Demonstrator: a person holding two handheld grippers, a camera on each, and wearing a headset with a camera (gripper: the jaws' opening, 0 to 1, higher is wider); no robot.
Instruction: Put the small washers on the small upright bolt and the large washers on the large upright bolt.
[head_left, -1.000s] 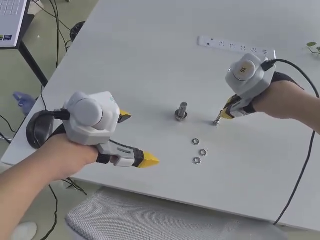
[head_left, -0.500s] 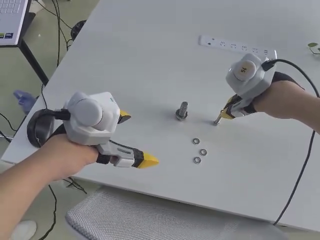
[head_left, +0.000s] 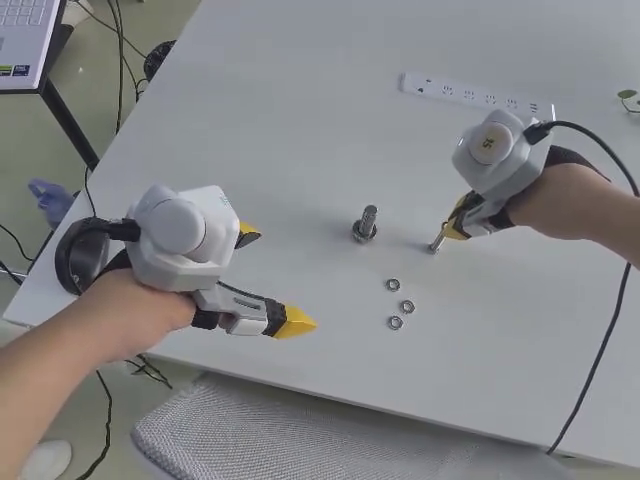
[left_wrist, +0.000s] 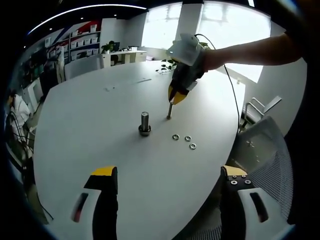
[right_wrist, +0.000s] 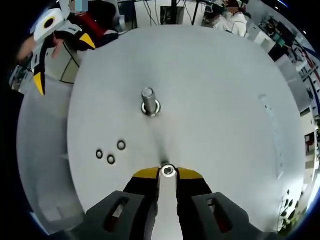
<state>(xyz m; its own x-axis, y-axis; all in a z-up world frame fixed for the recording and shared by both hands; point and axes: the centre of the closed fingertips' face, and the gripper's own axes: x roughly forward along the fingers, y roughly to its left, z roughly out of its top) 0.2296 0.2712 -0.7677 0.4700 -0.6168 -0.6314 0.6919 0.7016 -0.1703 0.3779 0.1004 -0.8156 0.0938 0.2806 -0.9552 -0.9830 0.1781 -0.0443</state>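
Small-washer step, I judge: right gripper (head_left: 453, 230) clenched on the thin upright steel bolt (head_left: 436, 242), left gripper (head_left: 275, 277) released; next I should fetch one small silver washer (head_left: 392, 285) lying nearer.

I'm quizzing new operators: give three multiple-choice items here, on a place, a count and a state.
1. Where is the small bolt? A between the right gripper's jaws; B lying in a tray; C on the floor.
2. How many loose washers lie on the table? A one; B three; C six.
3. The left gripper's jaws are: A shut on a washer; B wide apart, empty; C shut on a bolt.
Answers: A, the yellow tips flank it; B, three rings lie together; B, a wide gap shows.
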